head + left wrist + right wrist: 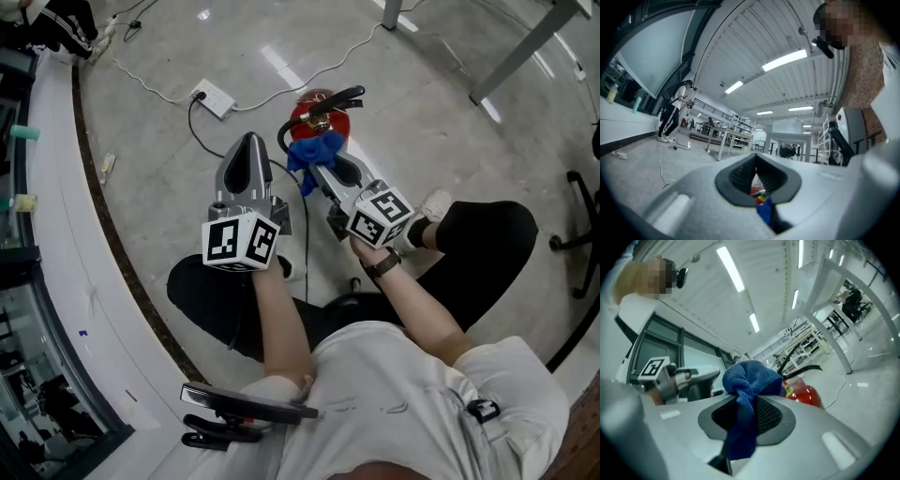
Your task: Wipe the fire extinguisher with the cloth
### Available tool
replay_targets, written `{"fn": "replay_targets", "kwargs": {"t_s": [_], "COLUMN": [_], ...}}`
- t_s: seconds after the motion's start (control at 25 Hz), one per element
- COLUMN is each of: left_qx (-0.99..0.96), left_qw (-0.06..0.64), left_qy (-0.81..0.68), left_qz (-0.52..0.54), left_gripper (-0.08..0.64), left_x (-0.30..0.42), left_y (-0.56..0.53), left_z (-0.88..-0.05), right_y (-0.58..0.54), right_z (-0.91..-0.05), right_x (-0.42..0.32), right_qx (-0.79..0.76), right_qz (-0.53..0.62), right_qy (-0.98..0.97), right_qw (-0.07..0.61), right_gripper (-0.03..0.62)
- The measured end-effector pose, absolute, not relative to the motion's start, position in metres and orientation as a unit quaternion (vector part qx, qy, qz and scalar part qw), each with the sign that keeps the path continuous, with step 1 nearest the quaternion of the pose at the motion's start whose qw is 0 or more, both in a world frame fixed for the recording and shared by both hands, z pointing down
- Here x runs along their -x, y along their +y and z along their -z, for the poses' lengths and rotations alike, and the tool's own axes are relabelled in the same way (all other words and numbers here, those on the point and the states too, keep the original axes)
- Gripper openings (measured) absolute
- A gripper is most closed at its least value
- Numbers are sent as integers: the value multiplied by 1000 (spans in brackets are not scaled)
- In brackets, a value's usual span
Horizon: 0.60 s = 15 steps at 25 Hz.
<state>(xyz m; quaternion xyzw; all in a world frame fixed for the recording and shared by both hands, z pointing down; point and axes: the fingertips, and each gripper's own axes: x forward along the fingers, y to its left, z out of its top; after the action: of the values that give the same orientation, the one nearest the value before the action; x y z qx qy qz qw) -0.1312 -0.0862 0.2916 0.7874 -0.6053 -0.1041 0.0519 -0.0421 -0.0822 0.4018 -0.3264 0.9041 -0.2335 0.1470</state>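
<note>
White sleeves and black trousers fill the near edge of the head view, where the person sits low over a grey polished floor with one pair of tongs in each hand. The left tongs point away from the body, their jaws closed together with nothing between them; through the small gap behind the pads, the left gripper view shows only a bit of red and blue farther off. Just beside them, the right tongs are clamped on a blue cloth, which is bunched above the jaws and hangs down between the pads in the right gripper view. The cloth lies at the near side of the top of the red fire extinguisher, which stands on the floor with its black lever and hose above the cloth; whether the cloth presses on the metal cannot be told. Beyond, to the left, a white power strip lies on the floor with its cable trailing away, and grey table legs stand at the far right.
</note>
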Motion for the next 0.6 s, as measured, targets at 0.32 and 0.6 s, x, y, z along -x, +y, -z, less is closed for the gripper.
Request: {"fn": "replay_targets", "kwargs": {"t_s": [0.32,0.6], "left_qx": [-794,-788], "left_qw": [54,71], "left_qy": [-598,-605], "left_qz": [100,85], "left_gripper": [0,0], "left_x": [124,125], "left_y": [-80,-78], "left_z": [-293,-315], "right_y": [-87,-97], "right_z": [-511,-738], "right_x": [20,-10], "right_qx": [412,511], "right_qz": [400,529], "right_qy": [809,677], "right_qw": [121,28], "right_gripper": [83,83]}}
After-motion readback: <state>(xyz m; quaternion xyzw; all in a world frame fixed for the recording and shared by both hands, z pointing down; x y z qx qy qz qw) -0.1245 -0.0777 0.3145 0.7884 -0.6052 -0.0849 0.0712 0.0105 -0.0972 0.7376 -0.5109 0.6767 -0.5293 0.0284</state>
